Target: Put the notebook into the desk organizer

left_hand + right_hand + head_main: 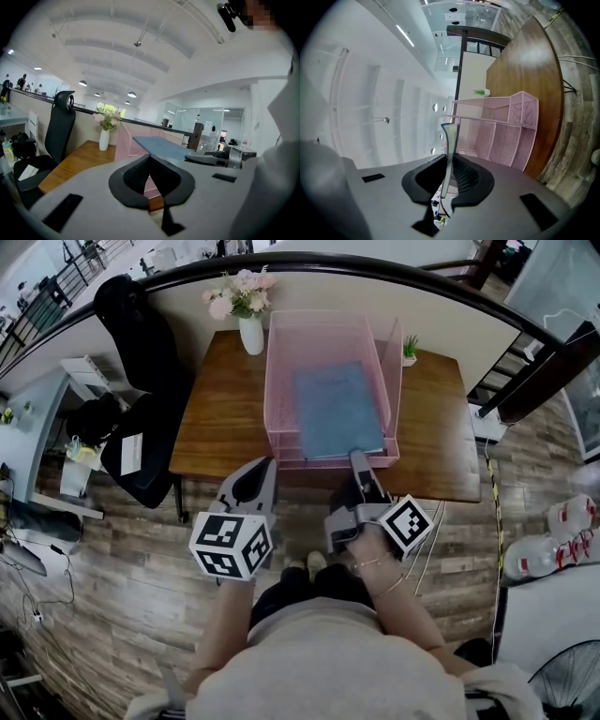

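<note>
1. Right gripper view showed the notebook (449, 154) edge-on between the pads of the right gripper (449, 177), which were clenched on its thin edge.
2. Head view placed the notebook (336, 409) flat in the top tray of the pink desk organizer (278, 381). Its near right corner was in the fingers of the right gripper (360, 465).
3. Its long axis ran straight ahead of those fingers, toward the organizer's far wall. Most of the blue cover lay beyond the fingertips and slightly to their left. I judged the coming move would be a push along that axis or a simple let-go.
4. The left gripper (251, 486) hung short of the organizer's front, left of the grasping fingers and farther from the notebook. Its own view showed its jaws closed together on nothing.
5. Past the fingers, on the wooden desk (216, 418), a vase of flowers (250, 329) stood at the organizer's far left corner. A small plant (411, 348) stood at its far right.
6. I could read no writing. A faint mark on the cover was too small, and the gripper cubes carried only square markers.
</note>
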The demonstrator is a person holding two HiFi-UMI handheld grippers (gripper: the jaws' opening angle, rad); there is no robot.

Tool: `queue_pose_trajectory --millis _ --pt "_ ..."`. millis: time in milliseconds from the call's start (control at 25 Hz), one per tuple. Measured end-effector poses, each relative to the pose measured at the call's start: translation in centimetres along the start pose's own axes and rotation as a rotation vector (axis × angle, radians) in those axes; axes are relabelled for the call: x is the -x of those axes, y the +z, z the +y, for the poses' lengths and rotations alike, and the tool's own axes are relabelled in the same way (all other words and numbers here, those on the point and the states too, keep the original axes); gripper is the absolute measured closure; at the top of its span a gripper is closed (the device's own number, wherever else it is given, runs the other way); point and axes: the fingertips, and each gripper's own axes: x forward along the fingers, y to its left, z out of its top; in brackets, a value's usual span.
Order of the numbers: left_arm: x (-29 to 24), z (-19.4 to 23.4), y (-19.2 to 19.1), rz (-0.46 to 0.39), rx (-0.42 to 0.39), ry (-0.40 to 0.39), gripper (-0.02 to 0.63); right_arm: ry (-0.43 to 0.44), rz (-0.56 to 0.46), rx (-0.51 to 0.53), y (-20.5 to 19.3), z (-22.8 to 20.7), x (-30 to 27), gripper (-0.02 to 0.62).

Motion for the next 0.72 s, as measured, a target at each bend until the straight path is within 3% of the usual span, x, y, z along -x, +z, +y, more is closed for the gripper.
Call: queue_pose_trajectory --millis 440,600,720 --pt "-0.7 -0.1 1.2 -0.018 -0.033 0.000 0.606 -0.020 0.011 0.085 -0.4 -0.5 -2.1 0.547" --pt "-1.1 0.3 1.7 -0.026 -0.036 0.010 0.606 -0.079 0.022 0.027 -0.5 -2.1 -2.6 0.422" --pt "-1.4 0.7 1.9 -0.028 -0.036 0.015 0.606 -0.074 0.022 0.022 -0.6 -2.1 -3.2 0.424"
